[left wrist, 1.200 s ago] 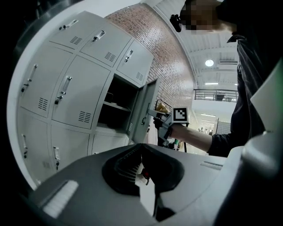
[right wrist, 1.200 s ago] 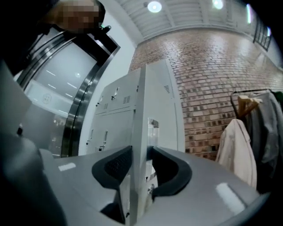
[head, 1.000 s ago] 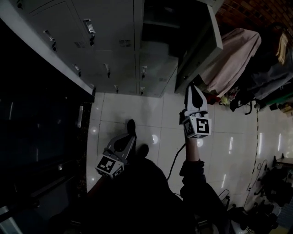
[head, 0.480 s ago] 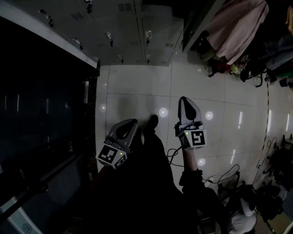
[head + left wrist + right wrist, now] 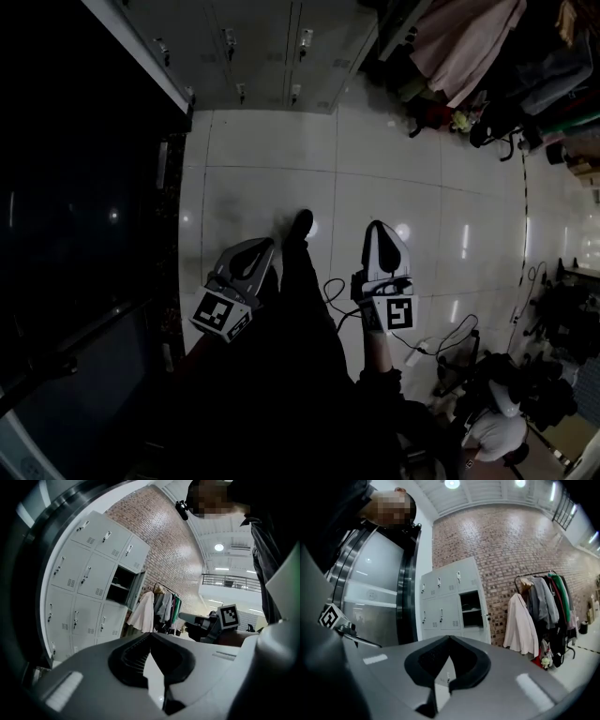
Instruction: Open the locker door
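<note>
Pale grey lockers (image 5: 445,597), red-brown brick wall (image 5: 501,541), beige coat (image 5: 520,630), green garment (image 5: 563,597), white floor tiles (image 5: 272,178).

The grey locker door (image 5: 140,588) is standing swung open at the locker bank's (image 5: 89,573) right column, second row.

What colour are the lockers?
Light grey lockers, clearest in the right gripper view.

Landmark: clothes rack (image 5: 539,616), hung with pale, grey and green garments.
Behind rack: red brick wall (image 5: 511,550), full height.
Below rack, spreading outward: white glossy floor tiles (image 5: 281,178), lamp spots reflected.
Above rack: white ribbed ceiling (image 5: 487,498), round lamps (image 5: 451,483) lit.
Well left of rack: glass panel in black curved frame (image 5: 408,597).
Right of rack, distant: railed mezzanine (image 5: 229,581).
</note>
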{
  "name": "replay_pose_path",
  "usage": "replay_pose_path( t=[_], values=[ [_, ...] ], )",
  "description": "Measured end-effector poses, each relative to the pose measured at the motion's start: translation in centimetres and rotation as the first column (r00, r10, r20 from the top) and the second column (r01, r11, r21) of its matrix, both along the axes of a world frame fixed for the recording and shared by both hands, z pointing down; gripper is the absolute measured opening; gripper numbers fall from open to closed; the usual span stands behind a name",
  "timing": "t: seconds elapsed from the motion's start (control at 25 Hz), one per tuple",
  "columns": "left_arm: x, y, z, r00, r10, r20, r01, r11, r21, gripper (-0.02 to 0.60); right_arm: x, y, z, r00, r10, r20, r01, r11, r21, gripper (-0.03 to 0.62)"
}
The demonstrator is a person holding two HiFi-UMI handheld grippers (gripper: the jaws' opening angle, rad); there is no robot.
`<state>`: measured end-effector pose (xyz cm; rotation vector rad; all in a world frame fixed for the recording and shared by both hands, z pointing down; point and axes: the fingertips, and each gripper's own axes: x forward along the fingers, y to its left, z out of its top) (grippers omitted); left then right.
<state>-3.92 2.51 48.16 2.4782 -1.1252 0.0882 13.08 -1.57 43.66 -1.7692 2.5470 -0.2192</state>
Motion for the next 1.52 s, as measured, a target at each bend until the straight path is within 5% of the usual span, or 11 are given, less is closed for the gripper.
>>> replay_pose_path(
  t=[0.24, 0.56, 0.96, 1.52],
  values=[
    [-3.1, 7.8, 0.0, 1.0, -0.007, -0.011, 0.007, 1.0, -0.012, 0.018, -6.8, 9.8, -1.0, 0.997, -0.066, -0.039, 0.065, 0.998, -0.026, 0.002],
    [-4.0, 11.3, -1.4, 0.997, -0.032, -0.071, 0.033, 0.999, 0.01, 0.018, -13.2, 16.2, -2.2, 0.982, -0.178, -0.063, 0.173, 0.982, -0.082, 0.002],
    [-2.8, 15.0, -0.5, 0.995, -0.053, -0.086, 0.053, 0.999, 0.006, 0.018, -8.6, 19.5, -4.0, 0.984, -0.115, -0.139, 0.11, 0.993, -0.045, 0.0],
    [4.0, 24.0, -3.3, 0.996, -0.086, -0.015, 0.087, 0.992, 0.086, 0.018, -1.8, 27.9, -4.6, 0.977, -0.186, -0.099, 0.191, 0.981, 0.037, 0.0]
  ],
)
